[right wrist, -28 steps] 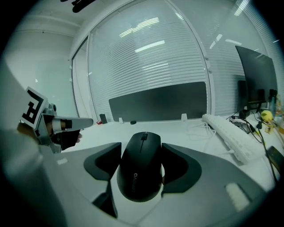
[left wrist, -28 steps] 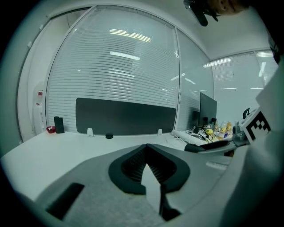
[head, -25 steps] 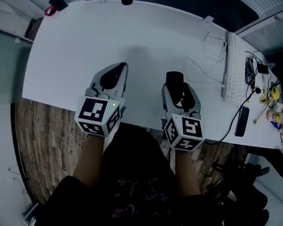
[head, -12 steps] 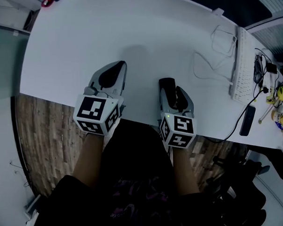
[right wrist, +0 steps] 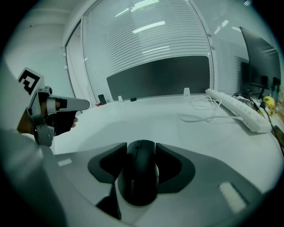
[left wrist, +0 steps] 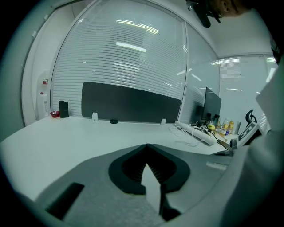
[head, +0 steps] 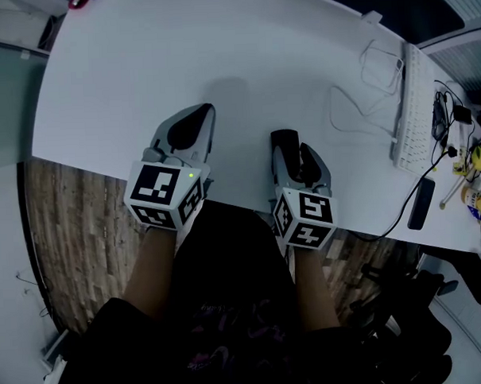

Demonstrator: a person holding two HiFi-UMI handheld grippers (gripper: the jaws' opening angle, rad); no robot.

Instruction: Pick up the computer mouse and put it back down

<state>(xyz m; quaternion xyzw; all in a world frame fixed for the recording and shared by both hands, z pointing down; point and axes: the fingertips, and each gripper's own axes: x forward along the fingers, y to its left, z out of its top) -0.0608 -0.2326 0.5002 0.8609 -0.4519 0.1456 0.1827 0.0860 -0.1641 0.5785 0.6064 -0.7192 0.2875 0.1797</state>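
Gripping computer mouse (right wrist: 140,177): right gripper (right wrist: 141,150) jaws, just closed; head view mostly hides it. Left gripper (left wrist: 146,148) jaws together, empty.

- You have two tools: your left tool (head: 197,116) and your right tool (head: 292,143).
- You have one computer mouse (right wrist: 139,175).
- You are working over one desk (head: 179,55).
- You can count one white keyboard (head: 413,108).
- You can count one flat black device (head: 420,204).
- You can count one dark monitor (right wrist: 261,57).
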